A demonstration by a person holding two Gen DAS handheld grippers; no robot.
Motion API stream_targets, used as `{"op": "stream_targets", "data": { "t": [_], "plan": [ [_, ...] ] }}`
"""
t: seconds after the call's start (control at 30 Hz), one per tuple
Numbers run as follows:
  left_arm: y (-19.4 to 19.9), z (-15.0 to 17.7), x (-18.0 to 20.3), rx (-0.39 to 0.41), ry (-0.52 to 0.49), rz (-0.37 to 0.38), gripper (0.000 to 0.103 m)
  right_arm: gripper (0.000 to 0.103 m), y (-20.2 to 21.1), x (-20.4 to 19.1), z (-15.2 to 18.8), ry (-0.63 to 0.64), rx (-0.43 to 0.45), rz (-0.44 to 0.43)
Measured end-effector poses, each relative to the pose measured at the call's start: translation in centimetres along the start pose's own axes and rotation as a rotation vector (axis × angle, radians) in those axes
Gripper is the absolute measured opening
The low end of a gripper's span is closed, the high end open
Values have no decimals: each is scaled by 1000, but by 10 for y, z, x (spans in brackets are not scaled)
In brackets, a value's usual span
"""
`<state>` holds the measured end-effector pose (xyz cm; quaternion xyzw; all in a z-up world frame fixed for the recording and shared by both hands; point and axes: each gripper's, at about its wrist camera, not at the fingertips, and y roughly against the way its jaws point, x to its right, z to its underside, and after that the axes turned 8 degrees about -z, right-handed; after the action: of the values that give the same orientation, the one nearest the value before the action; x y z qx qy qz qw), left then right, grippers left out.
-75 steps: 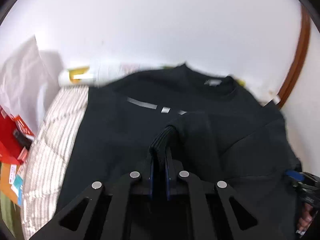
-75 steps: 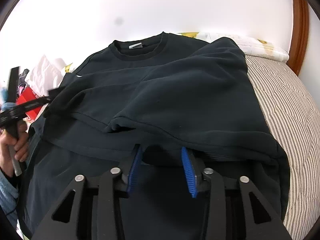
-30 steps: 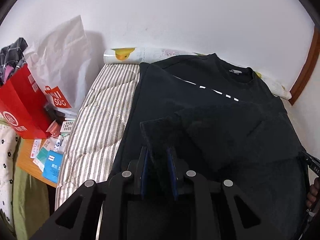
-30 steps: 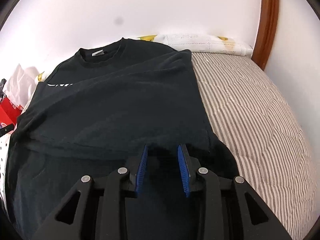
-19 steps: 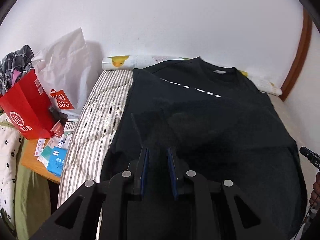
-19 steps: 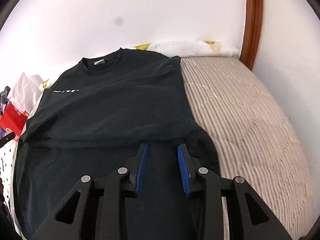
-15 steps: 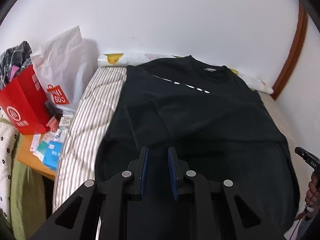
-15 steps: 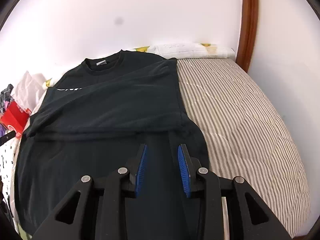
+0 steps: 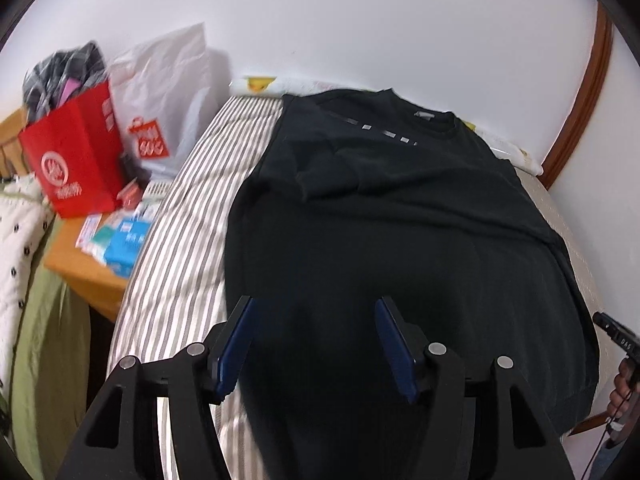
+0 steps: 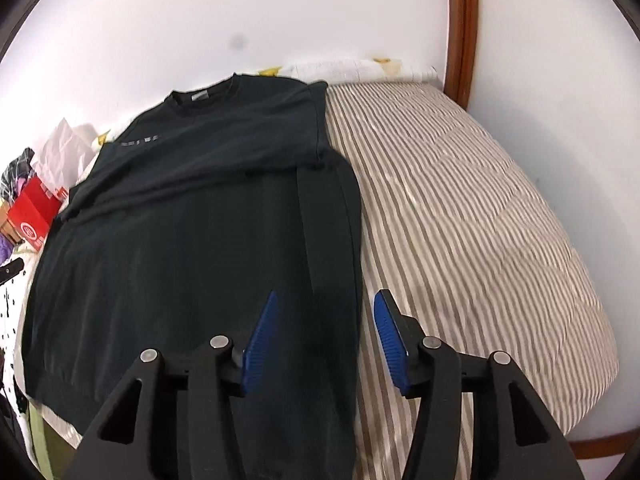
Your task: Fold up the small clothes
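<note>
Sleeves folded in, the black sweatshirt lies on the striped bed; both grippers' jaws, just opened, hold nothing; the crosswise fold remains.

My left claw and right claw just opened, both sleeves dropped onto the black sweatshirt, my claws pulled back toward its hem.

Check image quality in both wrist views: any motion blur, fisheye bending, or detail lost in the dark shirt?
Left wrist: red bag and the clutter beside it smear with motion; door frame bows. Right wrist: sharper, striped mattress bulges from distortion. In both, the black shirt is underexposed, its folds barely readable.
</note>
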<state>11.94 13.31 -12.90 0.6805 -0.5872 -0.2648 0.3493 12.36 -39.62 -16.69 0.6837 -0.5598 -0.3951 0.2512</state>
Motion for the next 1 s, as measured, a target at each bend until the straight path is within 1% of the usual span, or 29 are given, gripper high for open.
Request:
{"op": "stream_targets", "data": {
  "t": [0.1,0.23,0.33,0.43,0.5,0.6,0.7,0.77,0.8,0.83,0.87,0.97,1.0],
  "plan": [
    [0,16,-13,-17,10,-13,59,50,-1,7,17,-10,-9,1],
    [-4,39,-23,-56,15,-13,58,50,0,13,39,-22,-17,-24],
    [-7,52,-24,-73,8,-14,57,50,2,10,50,-11,-14,-47],
    [-6,64,-22,-72,-3,-17,56,48,-1,7,56,-1,-16,-54],
    [-5,70,-19,-57,-14,-24,52,46,-3,2,56,17,0,-40],
    [-5,74,-13,-33,-28,-55,47,38,-8,-1,52,26,11,-44],
    [-6,73,-5,-16,-50,-84,38,29,-16,-3,43,34,31,-36],
    [-6,72,-1,-16,-44,-93,24,14,-21,-3,36,10,33,-51],
    [-6,71,0,-15,-38,-102,21,10,-22,-3,34,-3,27,-68],
    [-6,71,1,-14,-37,-110,13,8,-22,-2,31,-9,25,-79],
    [-5,71,3,-13,-38,-122,9,7,-22,-2,31,-10,27,-81],
    [-1,71,3,-13,-27,-126,7,6,-14,3,32,-10,43,-82],
    [3,70,1,-8,-15,-121,7,6,-10,6,32,-20,51,-95]
  ]
}}
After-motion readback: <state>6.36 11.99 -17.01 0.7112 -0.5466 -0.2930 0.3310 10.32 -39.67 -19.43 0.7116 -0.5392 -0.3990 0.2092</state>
